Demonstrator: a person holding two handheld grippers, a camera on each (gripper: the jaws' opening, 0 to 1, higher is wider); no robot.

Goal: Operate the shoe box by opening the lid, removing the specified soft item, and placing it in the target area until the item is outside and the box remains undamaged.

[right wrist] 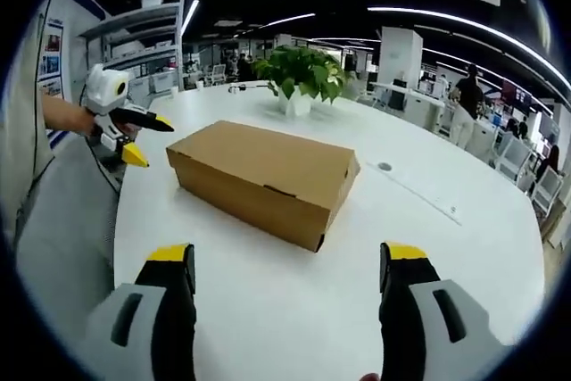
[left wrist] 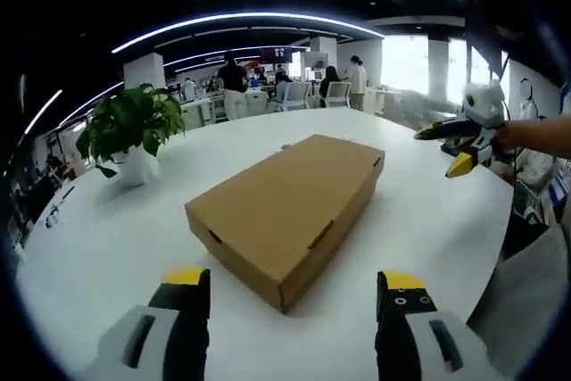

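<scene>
Left gripper (left wrist: 292, 290): my nearest item in the left gripper view; I held its jaws spread wide, yellow tips apart, nothing between them, above the bare table.
Right gripper (right wrist: 292, 259): nearest in the right gripper view; I held its jaws spread wide as well, gripping nothing.
Table (left wrist: 107, 247): white, round-edged, directly beyond both pairs of jaws.
Shoe box (left wrist: 287, 212): plain brown cardboard, resting flat on the table just beyond my left jaws, one corner turned toward them; the lid was closed. In the right gripper view the shoe box (right wrist: 264, 180) sat a little farther out, apart from both jaws. Neither gripper touched it.
Soft item: not visible with the lid down; I could not tell what the box held.
Other gripper, cross views: my right gripper (left wrist: 466, 137) entered the left gripper view at the right, level with the far end of the box, jaws parted. My left gripper (right wrist: 125, 129) entered the right gripper view at the left, beside the box, jaws parted.
Potted plant (left wrist: 132, 131): green leaves in a white pot, on the table beyond the box.
Background: office desks, chairs and several standing people, well beyond the table.
</scene>
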